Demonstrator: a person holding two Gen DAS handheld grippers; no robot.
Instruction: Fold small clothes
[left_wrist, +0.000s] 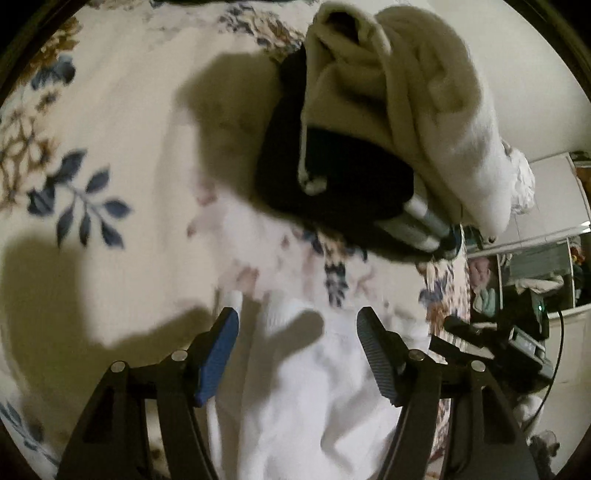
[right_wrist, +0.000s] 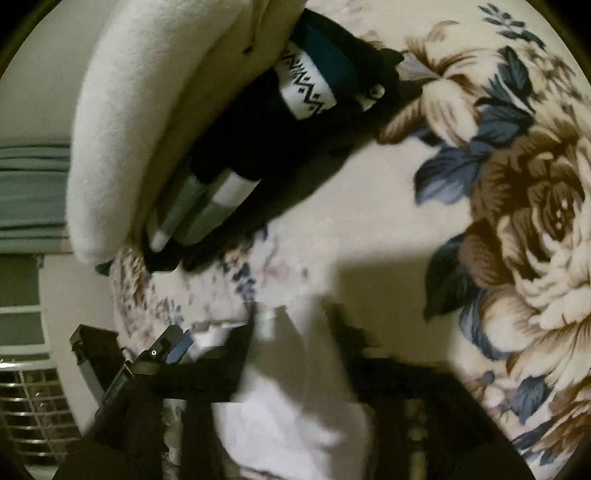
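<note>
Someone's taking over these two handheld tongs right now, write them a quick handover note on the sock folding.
Left tongs: open, straddling a white cotton sock lying on the floral fleece blanket.
Right tongs: blurred, the same white sock sits between the fingers; grip unclear.
Pile beyond: cream fleece socks on top of a black patterned sock bundle.
Done: those appear stacked already.
Left: fold the white sock and add it to the pile.

The left gripper (left_wrist: 297, 334), low in the left wrist frame, has black angular arms with triangular cut-outs and silver round screws. One pad (left_wrist: 218, 360) is blue, the other dark grey and ribbed. The right gripper (right_wrist: 291, 354) shows only as blurred black shapes.
</note>
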